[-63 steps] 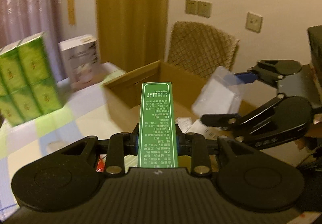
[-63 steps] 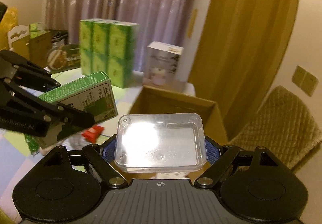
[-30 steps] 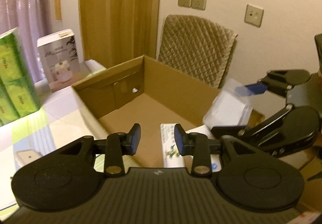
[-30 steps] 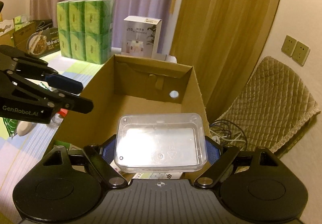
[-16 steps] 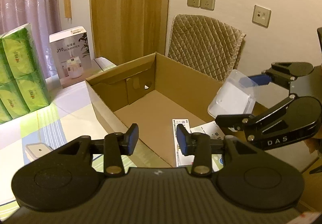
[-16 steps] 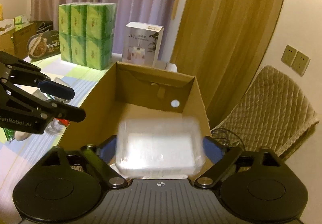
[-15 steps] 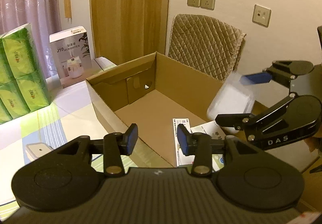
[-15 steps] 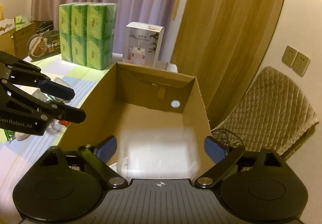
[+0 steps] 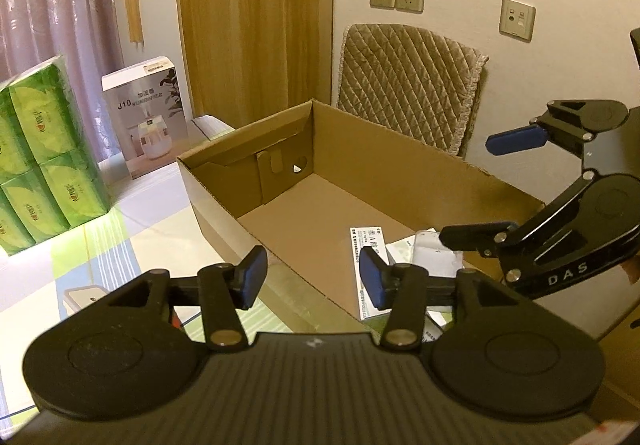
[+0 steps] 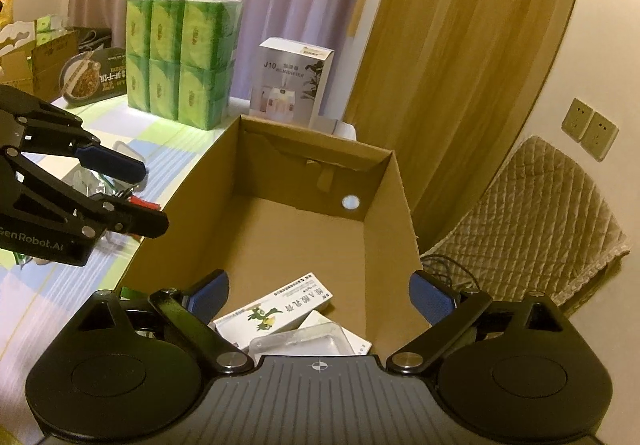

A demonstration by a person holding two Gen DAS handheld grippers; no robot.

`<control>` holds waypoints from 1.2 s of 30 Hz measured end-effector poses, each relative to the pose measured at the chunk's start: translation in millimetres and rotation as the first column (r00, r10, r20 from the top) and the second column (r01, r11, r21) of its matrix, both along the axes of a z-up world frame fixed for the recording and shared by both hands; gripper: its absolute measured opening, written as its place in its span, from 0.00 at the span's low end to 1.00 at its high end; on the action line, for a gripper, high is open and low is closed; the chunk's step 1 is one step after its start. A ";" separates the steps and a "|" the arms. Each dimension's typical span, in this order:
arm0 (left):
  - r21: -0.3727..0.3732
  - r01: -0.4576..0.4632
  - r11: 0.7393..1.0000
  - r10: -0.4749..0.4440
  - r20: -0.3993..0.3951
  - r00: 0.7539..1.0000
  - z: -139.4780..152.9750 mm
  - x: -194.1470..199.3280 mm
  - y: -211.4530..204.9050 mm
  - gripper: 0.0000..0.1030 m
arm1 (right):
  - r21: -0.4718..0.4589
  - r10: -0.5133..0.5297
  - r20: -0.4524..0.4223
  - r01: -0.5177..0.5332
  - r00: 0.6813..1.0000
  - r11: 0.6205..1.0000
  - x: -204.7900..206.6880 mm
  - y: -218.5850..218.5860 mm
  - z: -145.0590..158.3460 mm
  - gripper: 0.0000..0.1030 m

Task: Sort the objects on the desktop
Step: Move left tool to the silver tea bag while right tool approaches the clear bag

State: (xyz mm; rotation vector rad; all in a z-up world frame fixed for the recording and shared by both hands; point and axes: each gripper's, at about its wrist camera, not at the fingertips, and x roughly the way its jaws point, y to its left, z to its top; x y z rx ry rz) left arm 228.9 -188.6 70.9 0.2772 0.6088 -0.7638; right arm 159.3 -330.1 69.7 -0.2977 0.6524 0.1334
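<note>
An open cardboard box [image 9: 400, 165] [image 10: 386, 245] stands on the table. On its floor at the near end lie a green-and-white carton [image 9: 370, 241] [image 10: 280, 311] and a clear plastic case [image 9: 434, 255] [image 10: 300, 341]. My left gripper [image 9: 311, 278] [image 10: 136, 195] hovers over the box's near left edge. Its jaws are opening and nothing is between them. My right gripper [image 10: 320, 295] [image 9: 492, 189] hangs over the near end of the box, open wide and empty, with the case lying below it.
Green tissue packs [image 9: 40, 165] [image 10: 180, 57] and a white humidifier box [image 9: 146, 125] [image 10: 292, 81] stand behind the cardboard box. A quilted chair [image 9: 408, 85] [image 10: 540, 213] is beyond its right side. Small loose items [image 10: 96, 181] lie on the checked tablecloth to the left.
The left gripper let go of the green carton, which now lies in the box. The clear case dropped out of the right gripper into the box. Both jaws have spread.
</note>
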 end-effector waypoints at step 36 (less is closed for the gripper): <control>0.130 -0.267 0.955 0.262 0.058 0.963 -6.5 -11.2 168.1 0.52 | -0.045 0.245 0.085 -0.242 0.966 0.969 -0.7 143.5 36.8 0.97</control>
